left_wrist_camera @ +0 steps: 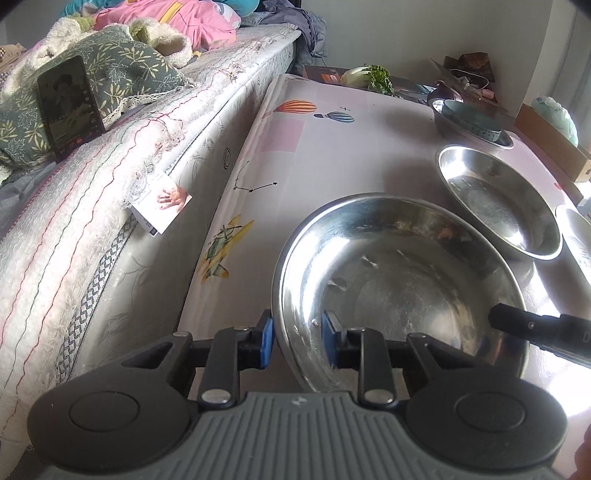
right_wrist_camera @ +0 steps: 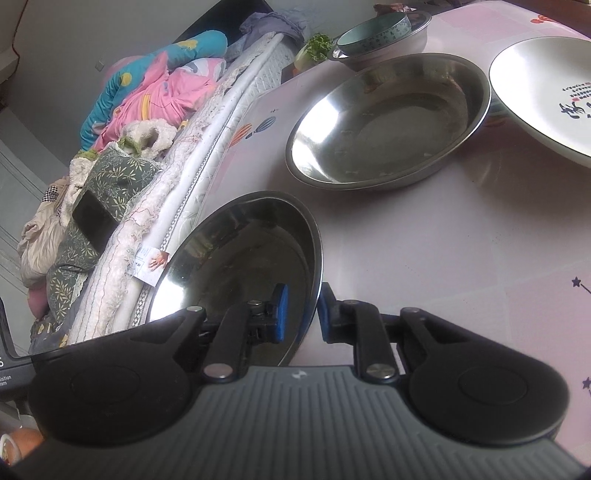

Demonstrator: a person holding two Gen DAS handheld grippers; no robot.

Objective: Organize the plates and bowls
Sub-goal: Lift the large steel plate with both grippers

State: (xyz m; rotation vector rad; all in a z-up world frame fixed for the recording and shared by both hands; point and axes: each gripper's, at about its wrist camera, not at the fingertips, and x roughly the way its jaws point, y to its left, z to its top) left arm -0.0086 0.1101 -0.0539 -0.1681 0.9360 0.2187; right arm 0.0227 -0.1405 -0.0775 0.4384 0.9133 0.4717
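While both pinch steel bowl [left_wrist_camera: 399, 291] rim: L gripper [left_wrist_camera: 297, 341], R gripper [right_wrist_camera: 301, 314].

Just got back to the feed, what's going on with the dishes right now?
Both grippers are at the nearest steel bowl. The left hand-held gripper has its pads on either side of the near rim, and the right hand-held gripper straddles the rim on the other side. Whether either has closed tight is unclear. A second steel bowl, a white plate and a stacked bowl sit further back on the table.
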